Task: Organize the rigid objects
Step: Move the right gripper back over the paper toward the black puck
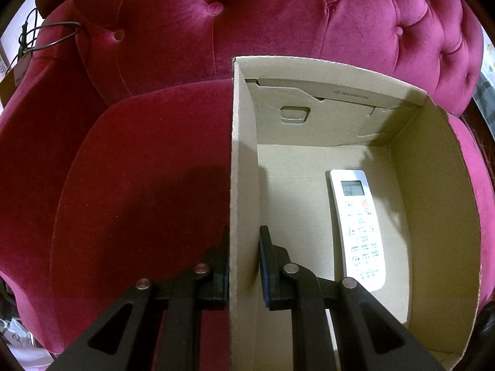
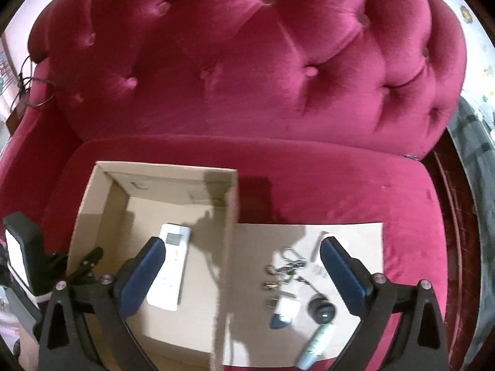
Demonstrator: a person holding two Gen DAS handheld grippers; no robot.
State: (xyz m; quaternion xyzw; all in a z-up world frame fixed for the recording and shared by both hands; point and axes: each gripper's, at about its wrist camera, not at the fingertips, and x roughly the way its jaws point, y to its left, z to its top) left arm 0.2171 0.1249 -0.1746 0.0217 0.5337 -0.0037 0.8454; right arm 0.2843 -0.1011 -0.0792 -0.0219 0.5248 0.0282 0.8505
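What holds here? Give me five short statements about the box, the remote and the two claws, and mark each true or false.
1. The remote lies flat inside the cardboard box. True.
2. The left claw is clamped on the box's side wall. True.
3. The right claw grips the remote. False: its jaws are wide open and hold nothing.
4. The box stands on a wooden floor. False: it stands on the red sofa.
5. Keys and other small things lie on a flat cardboard sheet beside the box. True.
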